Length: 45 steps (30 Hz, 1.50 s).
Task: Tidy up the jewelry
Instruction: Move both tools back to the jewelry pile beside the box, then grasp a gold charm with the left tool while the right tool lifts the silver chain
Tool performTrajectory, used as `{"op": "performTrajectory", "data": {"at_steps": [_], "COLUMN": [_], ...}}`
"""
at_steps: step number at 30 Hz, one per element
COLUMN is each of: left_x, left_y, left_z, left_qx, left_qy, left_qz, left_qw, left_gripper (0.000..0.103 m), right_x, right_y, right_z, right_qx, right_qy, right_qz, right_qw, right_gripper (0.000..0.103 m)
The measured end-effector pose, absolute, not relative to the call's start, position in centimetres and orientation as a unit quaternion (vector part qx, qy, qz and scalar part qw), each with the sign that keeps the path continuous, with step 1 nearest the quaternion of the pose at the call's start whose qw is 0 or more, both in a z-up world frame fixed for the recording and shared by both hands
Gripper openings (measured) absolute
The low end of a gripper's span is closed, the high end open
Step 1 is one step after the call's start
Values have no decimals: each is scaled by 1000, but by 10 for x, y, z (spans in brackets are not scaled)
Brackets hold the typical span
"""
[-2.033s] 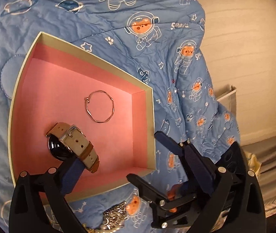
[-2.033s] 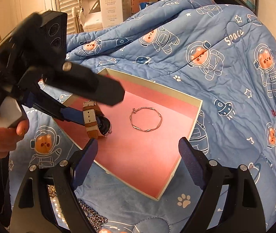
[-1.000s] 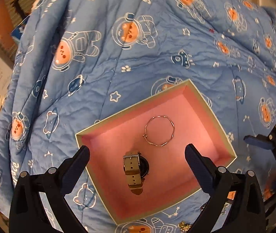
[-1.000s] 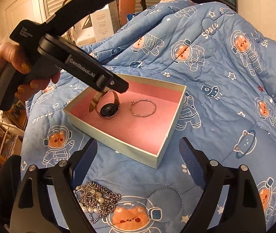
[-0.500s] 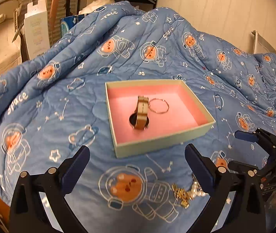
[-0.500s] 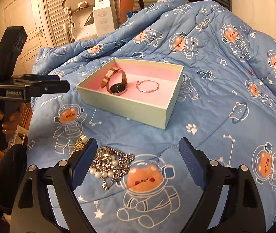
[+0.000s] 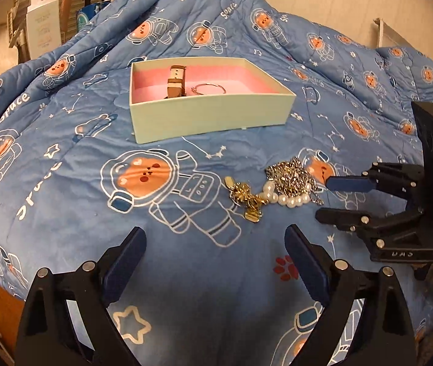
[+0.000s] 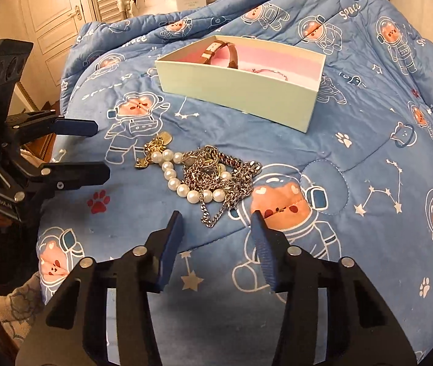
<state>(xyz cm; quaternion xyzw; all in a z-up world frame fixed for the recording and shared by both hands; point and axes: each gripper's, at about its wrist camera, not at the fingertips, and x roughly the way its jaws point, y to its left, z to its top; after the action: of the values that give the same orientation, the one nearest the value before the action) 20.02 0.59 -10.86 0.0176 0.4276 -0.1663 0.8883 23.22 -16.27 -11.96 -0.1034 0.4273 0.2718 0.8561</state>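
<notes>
With watch [image 7: 176, 84] and bangle [image 7: 208, 88] in the box [image 7: 210, 116], the tangled chains and pearls [image 8: 207, 177] on the bed come next: the right claw [image 8: 218, 238], just narrowing on nothing, must descend onto them; the left claw [image 7: 213, 254] gapes empty.

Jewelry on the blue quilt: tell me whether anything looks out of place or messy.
Yes. The silver chain, pearl strand and gold charm piece lie tangled in one heap on the quilt, outside the box. The watch and the thin bangle lie inside it.
</notes>
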Motion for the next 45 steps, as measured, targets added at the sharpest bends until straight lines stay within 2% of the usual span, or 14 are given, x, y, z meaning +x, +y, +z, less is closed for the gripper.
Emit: {"op": "performTrajectory", "data": {"at_steps": [8,15,17,19,21,35,45], "left_x": [202,213,214,213,210,200,192], "left_y": [-16,-28,-29,-29,-31,-26,-20], "left_z": [-117,-121,-121,-120,-120,-110,-91], "left_qx": [74,77,73,69,68,33,6], "left_qy": [421,419,419,419,420,412,399], "left_qz": [-177,-193,-195,-201,-208,-206,-199], "left_qw": [886,884,884,883,881,887,895], "left_gripper": [65,46,39,24,15,14,14], "right_x": [238,246,247,247,247,230,222], "right_y": [-158,-163,-163,-165,-165,-177,-186], "right_z": [-125,-128,-128,-128,-128,-112,-51], "right_qx": [-114,-78,-75,-69,-66,-42,-4], "right_qy": [428,438,438,440,442,429,380], "right_qz": [273,274,271,270,270,272,305], "right_qw": [854,853,854,854,853,860,874], "right_gripper": [27,14,8,7,7,6,6]}}
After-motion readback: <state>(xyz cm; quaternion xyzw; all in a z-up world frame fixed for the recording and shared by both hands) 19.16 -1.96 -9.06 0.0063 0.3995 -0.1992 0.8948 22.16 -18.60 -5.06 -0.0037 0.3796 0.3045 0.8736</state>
